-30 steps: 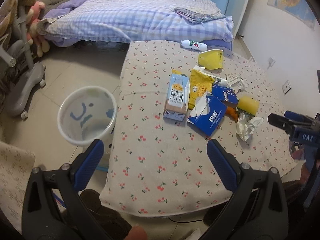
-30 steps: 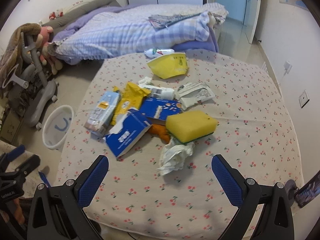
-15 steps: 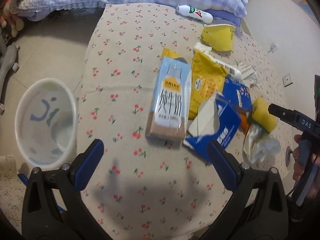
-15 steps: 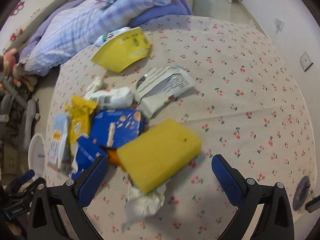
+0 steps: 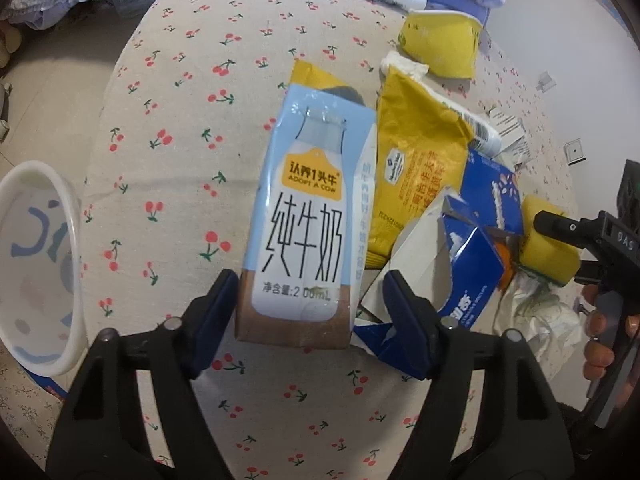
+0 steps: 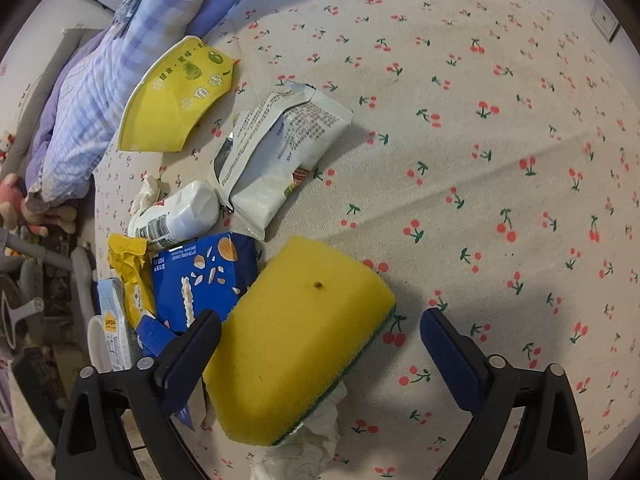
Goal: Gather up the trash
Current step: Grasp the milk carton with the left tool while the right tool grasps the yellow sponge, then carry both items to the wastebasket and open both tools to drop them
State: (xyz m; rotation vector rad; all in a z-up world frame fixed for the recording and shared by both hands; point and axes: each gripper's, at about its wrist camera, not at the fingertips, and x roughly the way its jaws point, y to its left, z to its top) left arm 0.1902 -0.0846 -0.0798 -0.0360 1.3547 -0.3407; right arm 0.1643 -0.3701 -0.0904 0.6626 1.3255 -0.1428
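A light-blue milk carton (image 5: 308,220) lies flat on the cherry-print tablecloth (image 5: 172,128). Its brown bottom end sits between the fingers of my left gripper (image 5: 312,316), whose jaws are closing. The left pad is at the carton's edge and a gap remains on the right. A yellow sponge (image 6: 300,332) rests on crumpled tissue (image 6: 296,452). My right gripper (image 6: 320,356) straddles it with its jaws closing. The left finger is at the sponge's side and the right finger stands apart. A white bin (image 5: 36,268) stands on the floor left of the table.
More trash lies on the cloth: a yellow paper cup (image 6: 176,96), a white wrapper (image 6: 280,152), a small white bottle (image 6: 176,216), a blue cookie box (image 6: 204,276), a yellow bag (image 5: 416,168), a torn blue box (image 5: 472,256). A bed (image 6: 80,92) borders the far side.
Both grippers have come down toward the table. The left one now frames the milk carton with narrower jaws. The right one has rolled and now frames the sponge.
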